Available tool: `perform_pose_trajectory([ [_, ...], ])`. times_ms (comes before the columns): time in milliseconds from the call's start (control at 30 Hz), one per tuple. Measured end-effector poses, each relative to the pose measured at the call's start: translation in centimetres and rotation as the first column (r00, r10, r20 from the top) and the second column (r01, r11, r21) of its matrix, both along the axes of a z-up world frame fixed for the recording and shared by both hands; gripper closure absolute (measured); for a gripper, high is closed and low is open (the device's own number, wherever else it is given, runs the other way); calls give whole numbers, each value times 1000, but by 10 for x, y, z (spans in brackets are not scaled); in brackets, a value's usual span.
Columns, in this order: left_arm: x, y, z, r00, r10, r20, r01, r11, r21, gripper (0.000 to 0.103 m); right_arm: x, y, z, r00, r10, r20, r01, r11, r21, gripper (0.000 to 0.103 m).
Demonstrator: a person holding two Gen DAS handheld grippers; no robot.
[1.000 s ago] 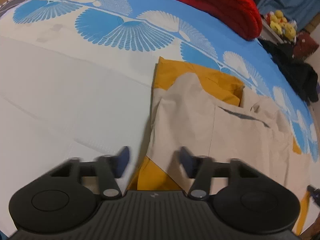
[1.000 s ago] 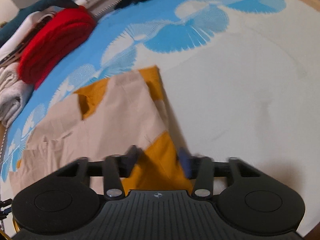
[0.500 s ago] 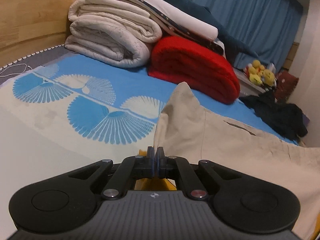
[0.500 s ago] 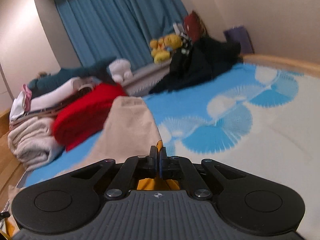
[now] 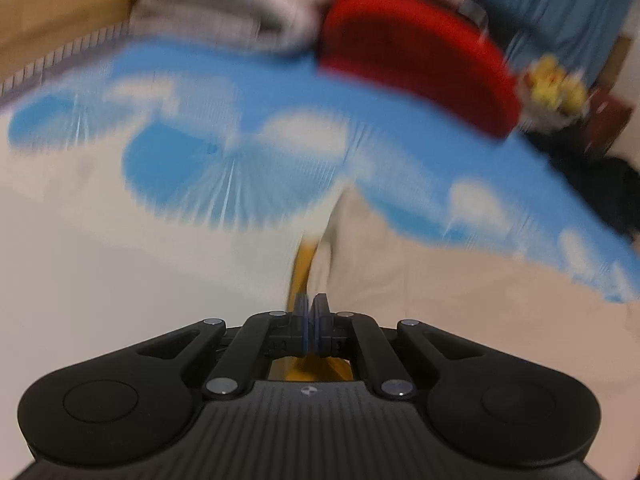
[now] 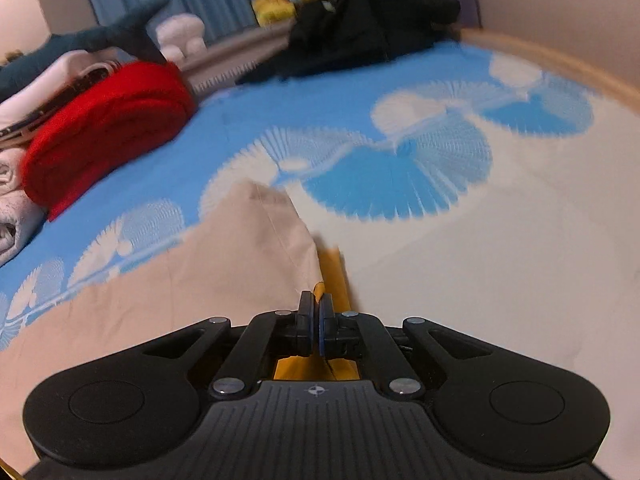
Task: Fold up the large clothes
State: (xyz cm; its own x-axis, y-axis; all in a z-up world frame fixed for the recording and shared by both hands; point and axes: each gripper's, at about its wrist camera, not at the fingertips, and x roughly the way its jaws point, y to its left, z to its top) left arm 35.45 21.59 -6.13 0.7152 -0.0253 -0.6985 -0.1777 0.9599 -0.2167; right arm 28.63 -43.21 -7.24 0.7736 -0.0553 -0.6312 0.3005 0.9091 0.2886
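Garment [image 6: 224, 276]: beige with mustard-yellow lining, spread on the bedsheet [image 6: 500, 248], one edge lifted.
Left gripper [image 5: 311, 314]: jaws pressed together on the yellow edge.
Right gripper [image 6: 316, 312]: jaws pinched tight on the same yellow fabric.
Behind: red blanket [image 6: 104, 132], black clothes [image 6: 360, 20].

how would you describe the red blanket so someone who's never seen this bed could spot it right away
Start from the bed sheet, blue with white shell-like fans. At its far edge lies a pile of folded bedding in whites and creams. The red blanket is the thick folded roll at the near side of that pile, resting on the sheet, the only bright red thing among pale neighbours.
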Motion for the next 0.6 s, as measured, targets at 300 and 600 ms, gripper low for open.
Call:
perform_pose_trajectory([
  [300,-29,-4,13,994,-53,-94,60,996,65,78,-16,-7,7,995,-2,-97,1,1000,-13,95],
  [600,-142,23,80,991,-133,21,134,990,-45,67,-148,-24,113,958,-2,286,11,1000,-29,89],
])
